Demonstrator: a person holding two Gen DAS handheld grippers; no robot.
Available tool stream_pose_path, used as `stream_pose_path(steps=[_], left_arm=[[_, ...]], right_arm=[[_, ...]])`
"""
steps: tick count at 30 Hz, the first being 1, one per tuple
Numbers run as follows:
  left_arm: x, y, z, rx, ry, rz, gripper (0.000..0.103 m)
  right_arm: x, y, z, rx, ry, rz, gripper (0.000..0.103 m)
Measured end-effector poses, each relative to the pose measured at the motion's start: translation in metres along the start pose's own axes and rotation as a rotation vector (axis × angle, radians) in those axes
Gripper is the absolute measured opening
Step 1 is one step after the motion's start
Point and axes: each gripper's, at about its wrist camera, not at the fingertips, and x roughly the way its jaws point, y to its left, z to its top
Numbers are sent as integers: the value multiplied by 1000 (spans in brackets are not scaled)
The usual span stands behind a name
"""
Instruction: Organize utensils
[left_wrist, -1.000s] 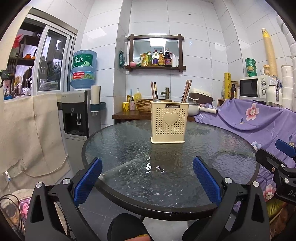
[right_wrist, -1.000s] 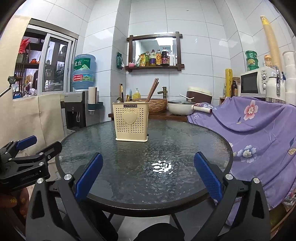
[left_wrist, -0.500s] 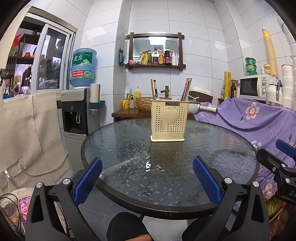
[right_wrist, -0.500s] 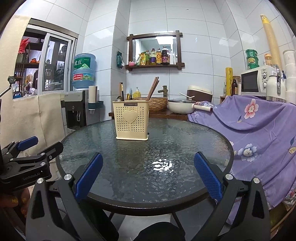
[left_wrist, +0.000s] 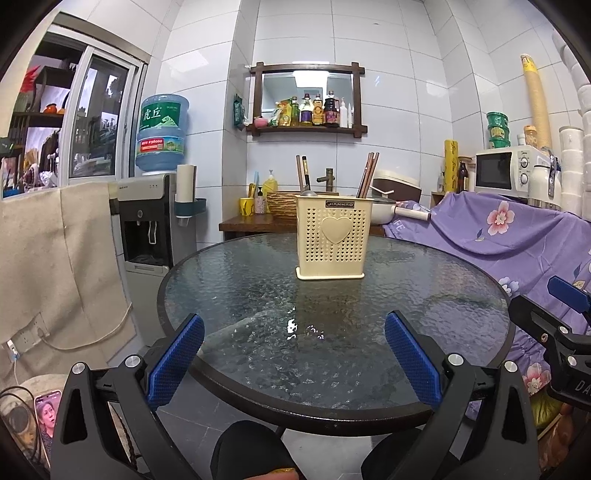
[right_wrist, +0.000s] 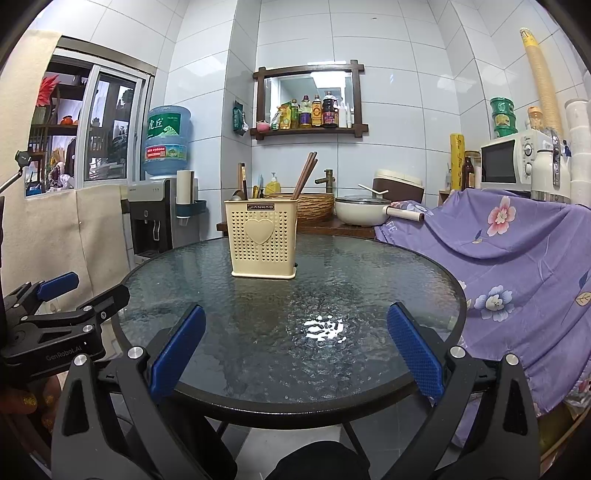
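- Since the earlier frames almost nothing has shifted: both claws have stayed low at the near edge of the table, and the holder has only drifted slightly in each view, so the person seems to be pausing.
- The round glass table (left_wrist: 424, 306) fills the middle of both views; its top is bare except for one item, which suggests the loose utensils are already put away.
- A purple flowered cloth (right_wrist: 517, 251) drapes the furniture on the right, probably as a dust cover, well apart from the work.
- The cream utensil holder (left_wrist: 331, 238) stands upright toward the far side of the table, heart face toward the person, within easy reach of either arm.
- Chopsticks (left_wrist: 366, 174) lean out of its right compartment, while darker handles (left_wrist: 302, 173) and a spoon handle stand in the left, sorted by kind.
- The left claw (left_wrist: 293, 356) hangs released, jaws spread wide, gripping nothing.
- The right claw (right_wrist: 295, 349) is likewise spread and empty, level with the table rim.
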Motion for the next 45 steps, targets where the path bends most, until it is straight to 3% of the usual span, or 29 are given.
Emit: stream_pose_path(steps=[16, 45], left_arm=[[-5, -5, -1, 34, -23, 2, 96], [0, -7, 1, 21, 12, -9, 96]], right_arm=[[-1, 0, 0, -1, 1, -4, 97], [1, -1, -1, 6, 8, -12, 97]])
